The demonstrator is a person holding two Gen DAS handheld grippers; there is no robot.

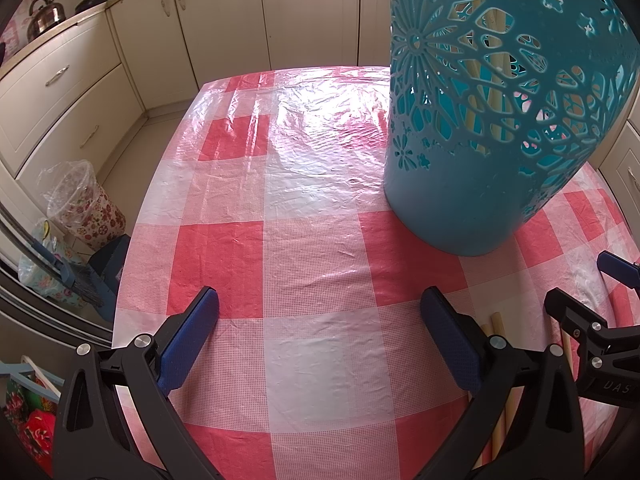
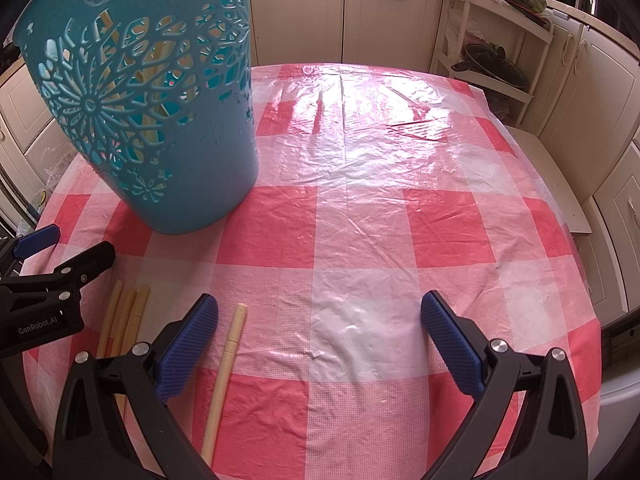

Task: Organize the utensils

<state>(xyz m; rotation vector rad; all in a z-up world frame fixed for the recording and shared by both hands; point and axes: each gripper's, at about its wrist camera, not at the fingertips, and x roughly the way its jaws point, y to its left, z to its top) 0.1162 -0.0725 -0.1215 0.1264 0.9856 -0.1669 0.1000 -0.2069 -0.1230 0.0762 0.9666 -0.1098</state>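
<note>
A teal cut-out utensil holder (image 1: 492, 120) stands upright on the red-and-white checked table (image 1: 312, 240), with pale chopsticks inside it. It also shows in the right wrist view (image 2: 160, 120). Loose wooden chopsticks (image 2: 226, 372) lie on the cloth near the front edge, one apart and three together (image 2: 124, 320). Their ends show in the left wrist view (image 1: 496, 322). My left gripper (image 1: 320, 336) is open and empty above the cloth. My right gripper (image 2: 320, 340) is open and empty, its left finger beside the single chopstick.
Cream kitchen cabinets (image 1: 72, 92) surround the table. A floral bin with a plastic liner (image 1: 86, 204) stands on the floor at left. A white rack with a pan lid (image 2: 496, 64) stands at back right. A kettle (image 1: 46, 16) sits on the counter.
</note>
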